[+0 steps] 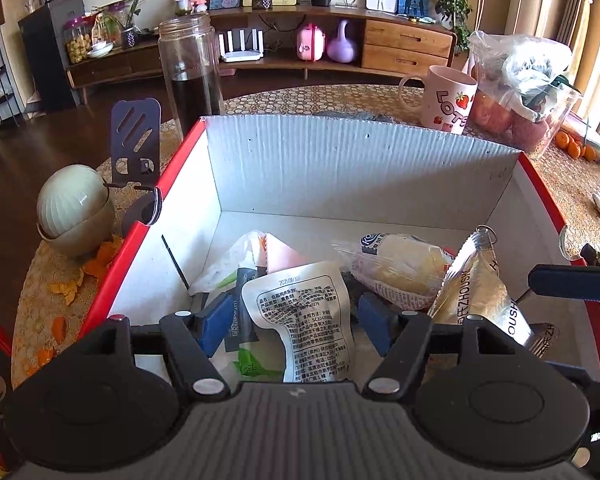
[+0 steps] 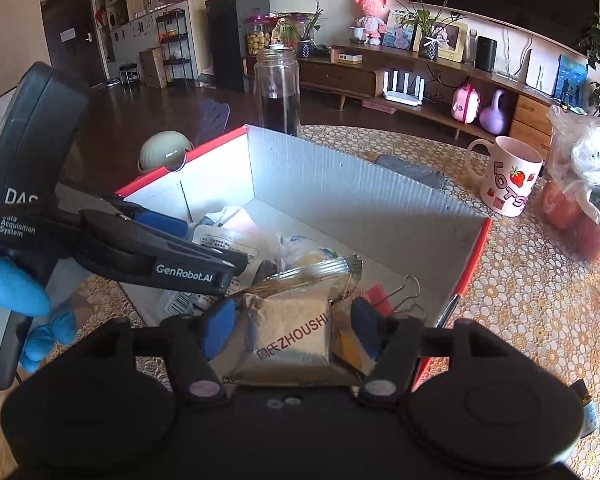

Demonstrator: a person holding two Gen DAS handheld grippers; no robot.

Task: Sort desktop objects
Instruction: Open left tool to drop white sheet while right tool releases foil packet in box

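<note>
A red-edged cardboard box (image 1: 340, 160) with white walls holds several snack packets. My left gripper (image 1: 296, 320) hangs open over the box, its blue pads either side of a white printed pouch (image 1: 312, 320) lying inside. My right gripper (image 2: 294, 330) is also open over the box (image 2: 360, 200), pads either side of a gold "ZHOUSHI" packet (image 2: 292, 332) that lies on the pile. That packet shows in the left wrist view (image 1: 480, 292) too. A wrapped bread roll (image 1: 396, 268) and a binder clip (image 2: 404, 300) lie in the box. The left gripper's body (image 2: 140, 252) crosses the right wrist view.
On the lace-covered table (image 2: 540, 300) stand a tall glass jar (image 1: 190, 76), a pink strawberry mug (image 1: 448, 100), a bag of fruit in a clear tub (image 1: 524, 92), stacked green bowls (image 1: 74, 208) and a dark phone stand (image 1: 136, 140). Orange peel (image 1: 84, 272) lies left of the box.
</note>
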